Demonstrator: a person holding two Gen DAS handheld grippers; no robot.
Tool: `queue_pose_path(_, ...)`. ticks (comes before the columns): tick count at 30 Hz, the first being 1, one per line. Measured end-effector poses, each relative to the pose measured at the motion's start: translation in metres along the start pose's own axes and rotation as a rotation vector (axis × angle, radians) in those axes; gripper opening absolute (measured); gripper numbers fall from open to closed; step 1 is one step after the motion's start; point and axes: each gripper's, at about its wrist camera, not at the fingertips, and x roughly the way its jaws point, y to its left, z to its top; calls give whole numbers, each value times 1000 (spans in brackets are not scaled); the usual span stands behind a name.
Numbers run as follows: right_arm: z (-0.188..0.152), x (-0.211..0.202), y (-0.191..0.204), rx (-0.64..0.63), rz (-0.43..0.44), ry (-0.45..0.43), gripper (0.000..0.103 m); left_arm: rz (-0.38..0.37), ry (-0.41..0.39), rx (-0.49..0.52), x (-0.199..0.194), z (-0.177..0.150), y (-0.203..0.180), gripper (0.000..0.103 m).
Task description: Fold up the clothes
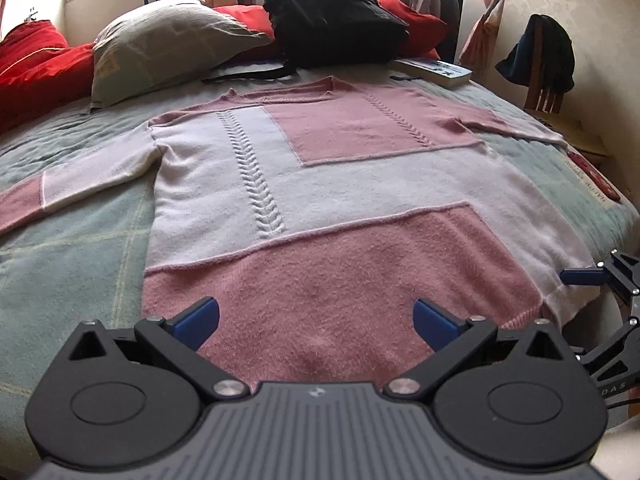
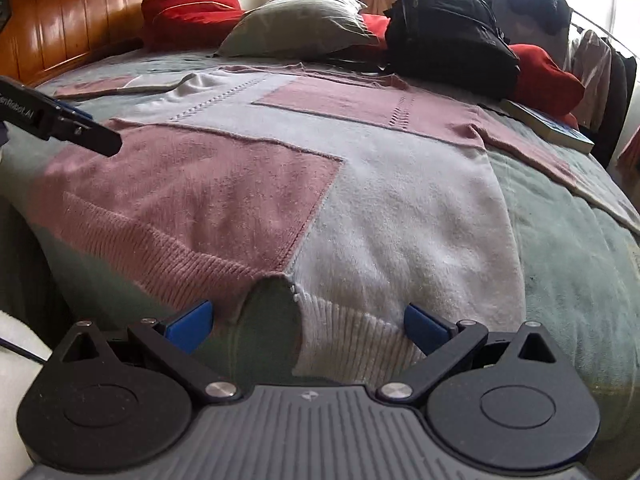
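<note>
Lying flat: sweater spread on the bed, both grippers wide at its hem

Lying face up across a pale green blanket (image 1: pixel 80 248), a pink and white sweater (image 1: pixel 320 184) is spread out with both sleeves extended to the sides. Its neckline points toward the pillows and its ribbed hem sits at the near edge of the bed.

The left gripper (image 1: pixel 316 318) hovers over the pink lower panel of the sweater, its blue-tipped fingers (image 1: pixel 200 316) spread far apart and closing on nothing. The right gripper (image 2: pixel 308 320) sits at the hem where the pink panel meets the white one. Its fingers (image 2: pixel 424 326) are also spread wide, with nothing clamped between them. The hem just ahead of it is lifted into a small arch, showing the blanket underneath.

At the head of the bed lie a grey-green pillow (image 1: pixel 168 36), red cushions (image 1: pixel 36 56) and a black backpack (image 1: pixel 332 12). The backpack rests just beyond the sweater's collar. A book (image 1: pixel 436 70) lies near the right shoulder of the sweater. A wooden headboard (image 2: pixel 76 12) shows in the right wrist view, and a chair (image 1: pixel 548 80) draped with a dark garment stands beside the bed.
</note>
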Motion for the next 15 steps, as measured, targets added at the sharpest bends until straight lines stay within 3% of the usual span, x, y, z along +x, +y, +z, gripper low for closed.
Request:
queue_pose_path(5,15,-5,-5,36,-11,-59,103,-76,-53,-2,-1,11,-1,102)
queue_pose_path(9,15,5,-15,98,-74,-17,103,-97,-43,5,11,14,-10,102)
queue_pose_path(12,6,8,-25,160,-69,17,103,-138,2,-25,23,9,-8,102)
queue_pose_path(15,12,5,-26,175,-56,3,103,-132,-46,-32,14,13,0,102)
